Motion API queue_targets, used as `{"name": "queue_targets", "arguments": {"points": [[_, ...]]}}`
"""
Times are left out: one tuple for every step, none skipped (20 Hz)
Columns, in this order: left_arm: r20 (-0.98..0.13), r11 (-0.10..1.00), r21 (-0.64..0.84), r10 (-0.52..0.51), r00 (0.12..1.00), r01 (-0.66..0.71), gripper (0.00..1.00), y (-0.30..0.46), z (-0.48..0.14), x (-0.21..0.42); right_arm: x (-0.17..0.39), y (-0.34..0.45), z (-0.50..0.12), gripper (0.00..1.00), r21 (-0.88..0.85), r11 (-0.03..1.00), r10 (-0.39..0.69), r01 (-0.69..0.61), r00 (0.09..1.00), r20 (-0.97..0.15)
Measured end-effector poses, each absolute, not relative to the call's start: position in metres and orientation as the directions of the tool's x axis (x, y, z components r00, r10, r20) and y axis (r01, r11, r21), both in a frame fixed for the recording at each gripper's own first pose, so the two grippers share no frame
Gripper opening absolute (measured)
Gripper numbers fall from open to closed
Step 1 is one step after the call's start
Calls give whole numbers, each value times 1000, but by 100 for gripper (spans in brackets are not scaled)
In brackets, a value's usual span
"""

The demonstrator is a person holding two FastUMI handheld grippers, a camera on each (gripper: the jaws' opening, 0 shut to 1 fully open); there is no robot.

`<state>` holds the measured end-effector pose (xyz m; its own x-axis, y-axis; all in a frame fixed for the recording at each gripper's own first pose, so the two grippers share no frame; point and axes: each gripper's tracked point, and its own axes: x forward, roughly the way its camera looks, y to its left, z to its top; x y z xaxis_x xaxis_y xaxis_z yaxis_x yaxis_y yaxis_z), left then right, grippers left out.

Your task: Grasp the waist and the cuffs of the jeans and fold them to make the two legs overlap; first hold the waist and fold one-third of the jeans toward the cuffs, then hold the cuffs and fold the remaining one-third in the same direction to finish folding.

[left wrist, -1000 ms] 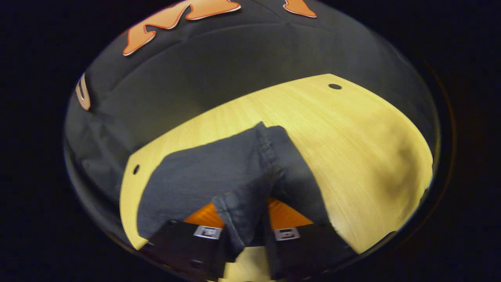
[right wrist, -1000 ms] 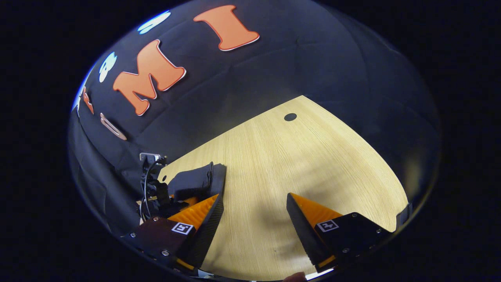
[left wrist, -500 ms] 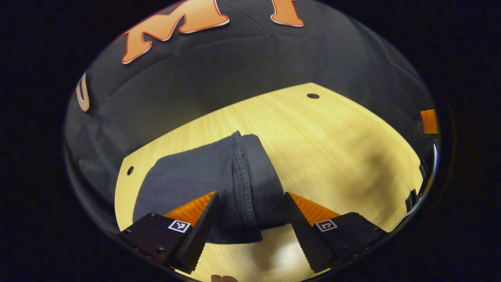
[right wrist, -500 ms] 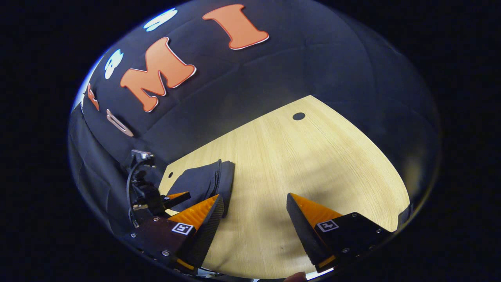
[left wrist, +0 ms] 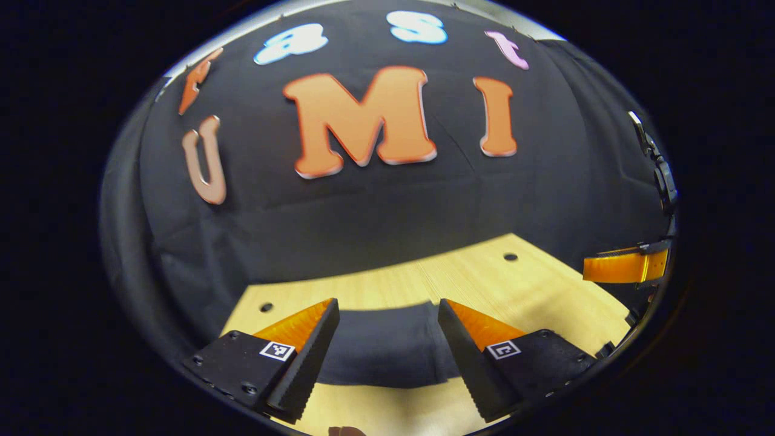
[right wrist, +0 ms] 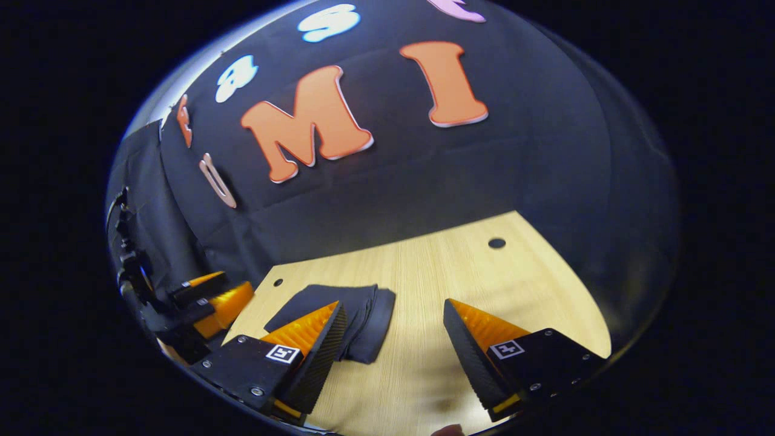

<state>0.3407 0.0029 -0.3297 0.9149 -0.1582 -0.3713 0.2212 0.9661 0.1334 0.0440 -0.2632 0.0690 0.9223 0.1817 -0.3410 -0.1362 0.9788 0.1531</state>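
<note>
Left gripper view: the left hand-held gripper (left wrist: 387, 354) is held wide open at the bottom of the frame, with nothing gripped. The jeans (left wrist: 387, 345) are seen lower centre, between and beyond the two fingers, lying flat as a compact dark bundle on the surface (left wrist: 484, 281). No finger is seen pressing on the cloth. At the right edge of the frame the other hand-held gripper is visible, held off the surface. The open, raised pose is judged to be a release after the last fold: the bundle is left to rest under its own weight.

Right gripper view: the right hand-held gripper (right wrist: 393, 357) is likewise wide open and empty, over bare surface (right wrist: 460, 266) at lower centre. The jeans (right wrist: 357, 315) lie at lower left, partly behind the left-hand finger, stacked in layers with a rounded fold edge facing frame right. The left hand-held gripper (right wrist: 209, 297) is seen at the far left edge, apart from the bundle.

Against the earlier frames: one second ago denim was clamped in the left hand-held gripper; half a second ago it was already open with the fold between the fingers. Now both are lifted and tilted up, so more wall and less surface is shown. The bundle is unchanged in place. Folding is judged complete.
</note>
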Motion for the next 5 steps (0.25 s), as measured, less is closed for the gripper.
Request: {"name": "queue_targets", "arguments": {"points": [[-325,971,128,-150,934,201,99,16,-312,340,44,-258,87,98,116,983,170,-142,942,-288],[-288,976,116,-146,947,186,99,28,-297,337,45,-252,103,98,81,987,157,-142,961,-229],[-255,981,102,-135,958,165,99,39,-283,330,43,-245,118,98,52,989,147,-140,972,-182],[-226,986,88,-121,967,143,100,50,-271,325,40,-235,134,98,30,988,155,-153,980,-125],[-195,990,73,-106,975,122,99,64,-255,319,35,-226,150,98,10,985,175,-175,982,-65]]}}
